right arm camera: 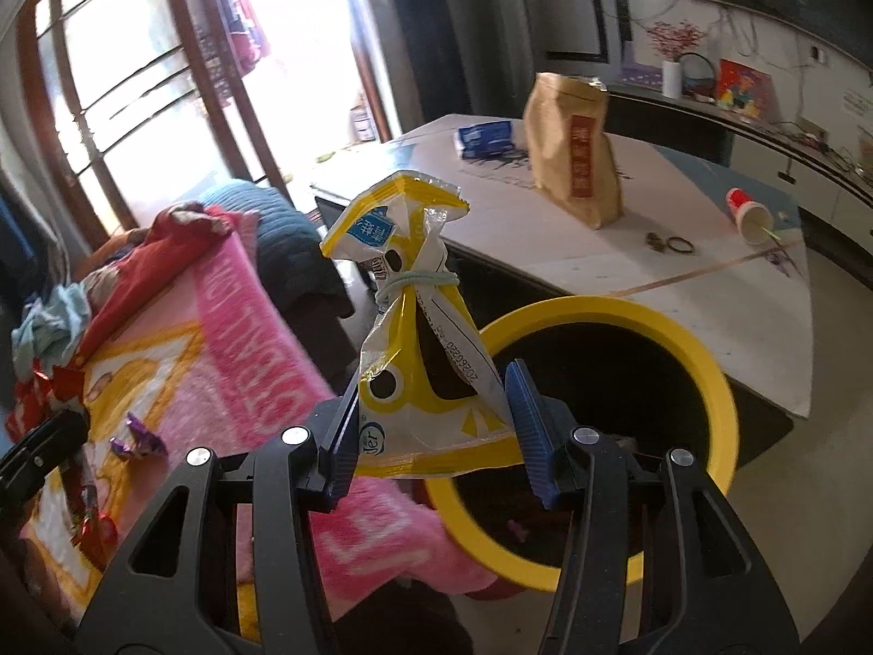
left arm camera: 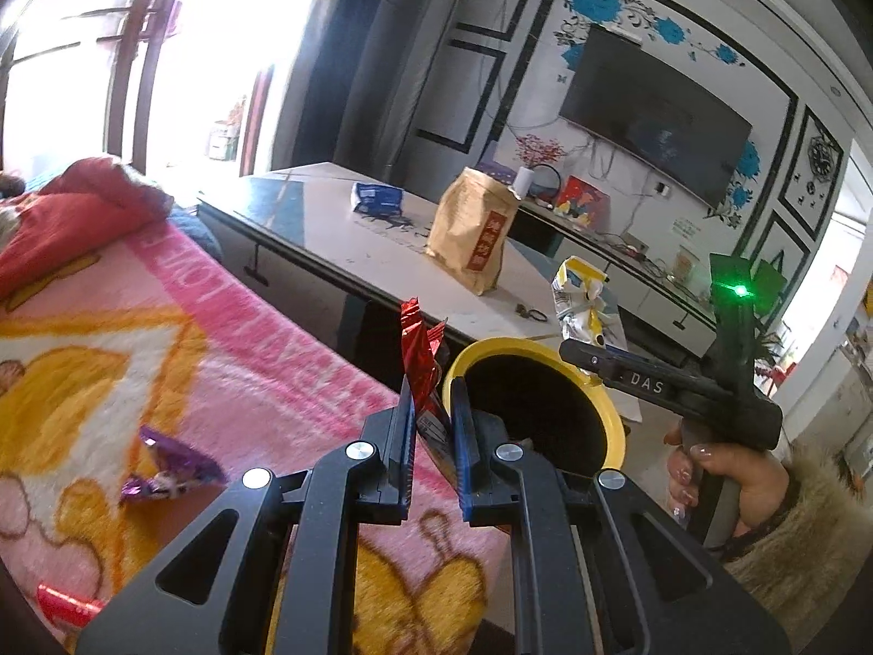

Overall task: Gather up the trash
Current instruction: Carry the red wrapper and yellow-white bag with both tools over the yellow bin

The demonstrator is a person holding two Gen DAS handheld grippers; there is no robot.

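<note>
Left gripper (left arm camera: pixel 431 426): fingers pinched tight on a red wrapper (left arm camera: pixel 417 349), which sticks up between the blue pads. It sits at the near-left edge of the bin (left arm camera: pixel 614 409), over the seam between blanket and bin.

Right gripper (right arm camera: pixel 431 436): fingers clamped on the lower part of a yellow and white bag (right arm camera: pixel 420 338). Bag is tied at the neck with a pale band, top flared open above it. It is held upright just at the near-left rim of the bin (right arm camera: pixel 704 365). In the left wrist view this gripper is seen from the side, with a hand (left arm camera: pixel 731 475) around its handle and a furry sleeve (left arm camera: pixel 802 535) behind.

Bin: yellow rim, dark inside; a few small scraps visible at the bottom in the right wrist view.

Blanket (left arm camera: pixel 218 327), pink with yellow figures, lies left of the bin. On it: a purple wrapper (left arm camera: pixel 163 469), untouched, and a red wrapper piece at the lower left edge (left arm camera: pixel 65 603).

Table (right arm camera: pixel 600 273) beyond the bin carries a brown paper bag (right arm camera: pixel 575 147) standing upright, a blue packet (right arm camera: pixel 485 139) behind it, a tipped red and white cup (right arm camera: pixel 750 213) and small rings (right arm camera: pixel 671 243).
</note>
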